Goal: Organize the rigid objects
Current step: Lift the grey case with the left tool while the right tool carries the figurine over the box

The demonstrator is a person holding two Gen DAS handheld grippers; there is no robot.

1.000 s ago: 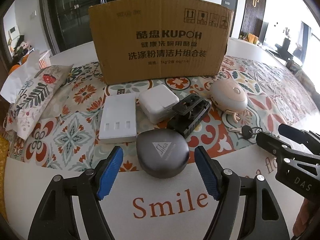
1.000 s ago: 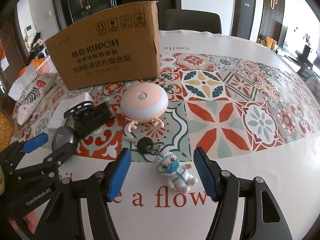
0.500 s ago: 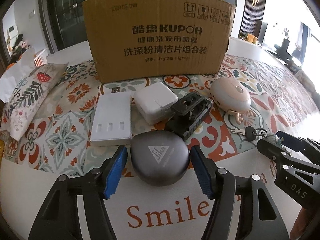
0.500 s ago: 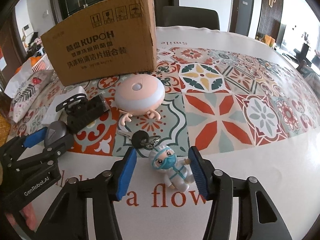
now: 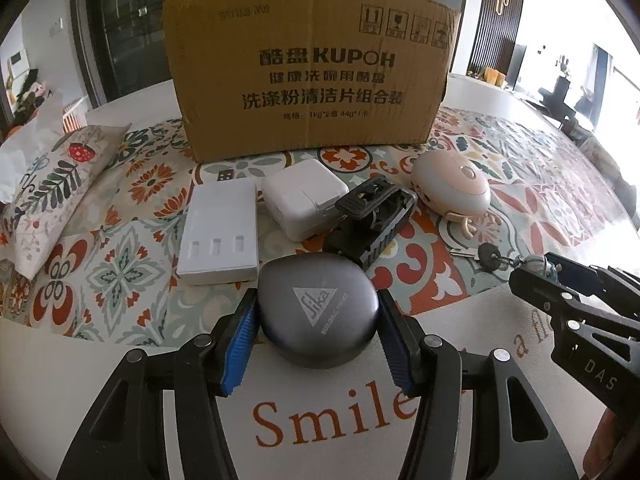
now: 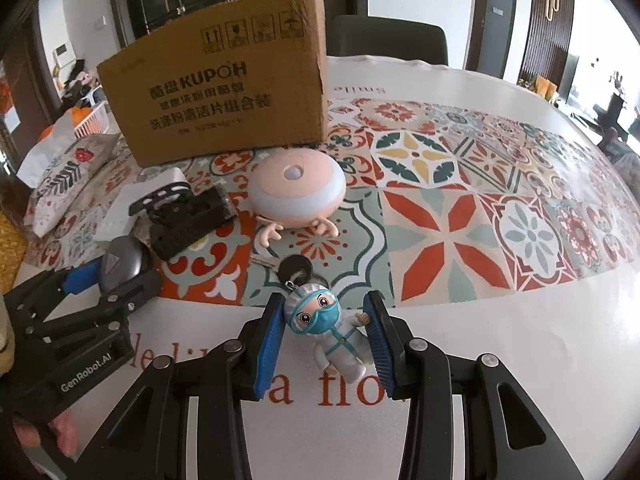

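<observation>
A grey rounded case [image 5: 316, 308] with a triangle logo lies near the table's front edge. My left gripper [image 5: 316, 312] has the case between its closing jaws, and both blue pads [image 5: 240, 340] touch its sides. In the right wrist view my right gripper [image 6: 324, 320] is shut on a small masked figurine [image 6: 328, 328]. The figurine lies on the white cloth and hangs by a chain from a black-headed key [image 6: 296, 266]. Each gripper also shows in the other view: the left gripper [image 6: 100, 284] at the left, the right gripper [image 5: 540, 268] at the right.
A tall cardboard box [image 5: 312, 72] stands behind the objects. Before it lie a flat white box [image 5: 218, 232], a white charger [image 5: 304, 200], a black clip holder [image 5: 372, 216] and a pink round toy [image 5: 452, 188]. A patterned pouch [image 5: 48, 184] lies at the left.
Both grippers have closed from wide open: the left onto the grey case, the right onto the figurine. Neither hand has shifted noticeably.
</observation>
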